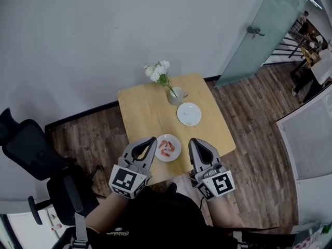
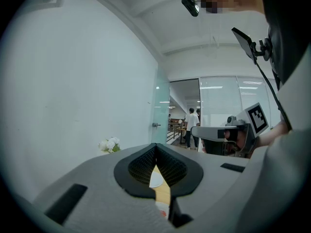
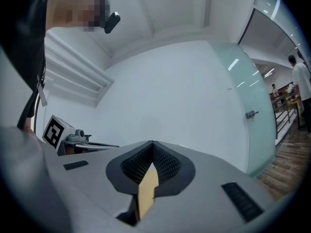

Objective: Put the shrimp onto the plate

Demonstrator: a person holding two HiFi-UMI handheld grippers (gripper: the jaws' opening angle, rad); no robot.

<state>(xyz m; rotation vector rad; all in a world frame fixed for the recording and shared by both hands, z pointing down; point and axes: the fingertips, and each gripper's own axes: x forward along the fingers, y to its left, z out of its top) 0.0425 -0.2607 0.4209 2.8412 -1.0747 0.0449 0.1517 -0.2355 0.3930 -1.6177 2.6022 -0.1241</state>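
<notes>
Your left gripper (image 1: 151, 140) and right gripper (image 1: 193, 141) are both shut and empty, flanking the near dish (image 1: 176, 154) at the worktop (image 1: 140, 113) edge, with the left looking slightly nearer. The shrimp (image 1: 166, 147) lie on that dish, too small to show their long axis or heading. The empty plate (image 1: 189, 113) sits beyond, to the far right.

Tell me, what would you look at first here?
Two hand-held grippers stand out: the left hand-held gripper and right hand-held gripper hover, shut and empty, over the near edge of a small wooden table. Between them red shrimp lie on a small plate; farther back sit an empty white plate and a vase of white flowers.
</notes>
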